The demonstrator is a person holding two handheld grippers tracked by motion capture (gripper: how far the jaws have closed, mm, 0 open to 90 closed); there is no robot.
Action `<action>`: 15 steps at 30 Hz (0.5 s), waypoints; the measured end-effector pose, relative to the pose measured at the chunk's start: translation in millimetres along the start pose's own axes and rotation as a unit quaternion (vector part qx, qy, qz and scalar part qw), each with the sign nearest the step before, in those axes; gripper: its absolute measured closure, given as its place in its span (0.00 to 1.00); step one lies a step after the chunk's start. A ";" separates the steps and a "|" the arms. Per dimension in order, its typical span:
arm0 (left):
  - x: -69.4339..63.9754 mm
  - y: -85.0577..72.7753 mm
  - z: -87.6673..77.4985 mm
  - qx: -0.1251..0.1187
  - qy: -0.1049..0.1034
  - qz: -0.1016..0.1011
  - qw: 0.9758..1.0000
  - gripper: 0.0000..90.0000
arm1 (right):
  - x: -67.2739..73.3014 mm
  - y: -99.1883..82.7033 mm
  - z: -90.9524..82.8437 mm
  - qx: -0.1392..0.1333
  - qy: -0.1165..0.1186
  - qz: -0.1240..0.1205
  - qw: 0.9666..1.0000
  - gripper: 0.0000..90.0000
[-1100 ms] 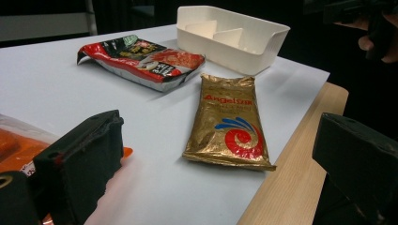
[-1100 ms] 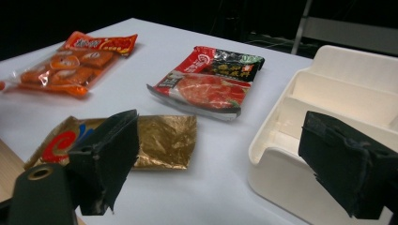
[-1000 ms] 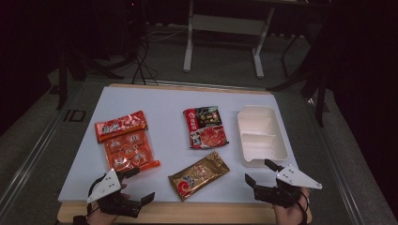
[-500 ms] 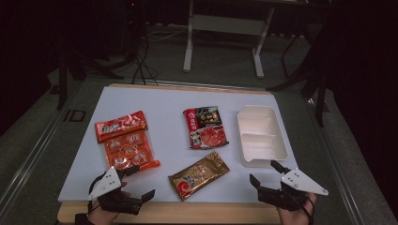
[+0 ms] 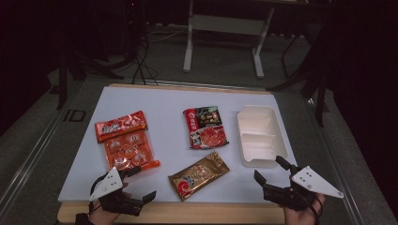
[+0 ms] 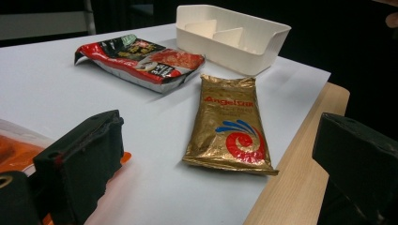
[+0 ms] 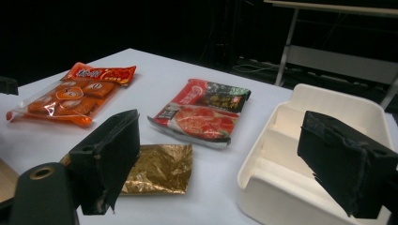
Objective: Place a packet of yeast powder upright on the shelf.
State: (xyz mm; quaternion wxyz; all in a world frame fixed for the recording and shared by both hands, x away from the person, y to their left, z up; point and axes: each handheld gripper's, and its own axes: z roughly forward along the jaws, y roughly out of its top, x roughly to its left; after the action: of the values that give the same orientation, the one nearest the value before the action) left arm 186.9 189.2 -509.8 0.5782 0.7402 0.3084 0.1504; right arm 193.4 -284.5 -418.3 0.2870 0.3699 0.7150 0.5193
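The gold packet (image 5: pixel 199 175) lies flat on the white counter (image 5: pixel 164 101), close to the counter's near edge and slanted, with bare white surface on every side of it. Left of the gold packet, the left gripper (image 5: pixel 141 183) hovers over the near edge, its fingers spread wide and holding nothing (the orange snack bag (image 5: pixel 126 145) sits just beyond it, one corner almost under a finger). Right of the gold packet, the right gripper (image 5: pixel 271 173) hangs at the near edge too, fingers wide apart and empty, just short of the white divided tray (image 5: pixel 244 136). Behind the gold packet lies the red noodle packet (image 5: pixel 205 126), a clear strip between them.
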 end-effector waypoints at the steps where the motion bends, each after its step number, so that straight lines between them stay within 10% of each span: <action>1: -0.1 0.0 0.0 0.000 0.000 0.000 1.000 0.03 | -0.2 2.2 1.2 0.004 0.003 0.000 1.000 0.15; 15: -0.4 -0.3 0.0 0.002 -0.001 -0.002 1.000 0.03 | 2.4 24.8 16.4 0.038 0.022 -0.005 0.999 0.13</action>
State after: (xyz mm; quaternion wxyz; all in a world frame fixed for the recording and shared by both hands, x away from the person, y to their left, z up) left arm 186.5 188.9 -510.1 0.5773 0.7411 0.3093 0.1477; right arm 210.9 -269.2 -399.5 0.2597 0.3653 0.7420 0.4985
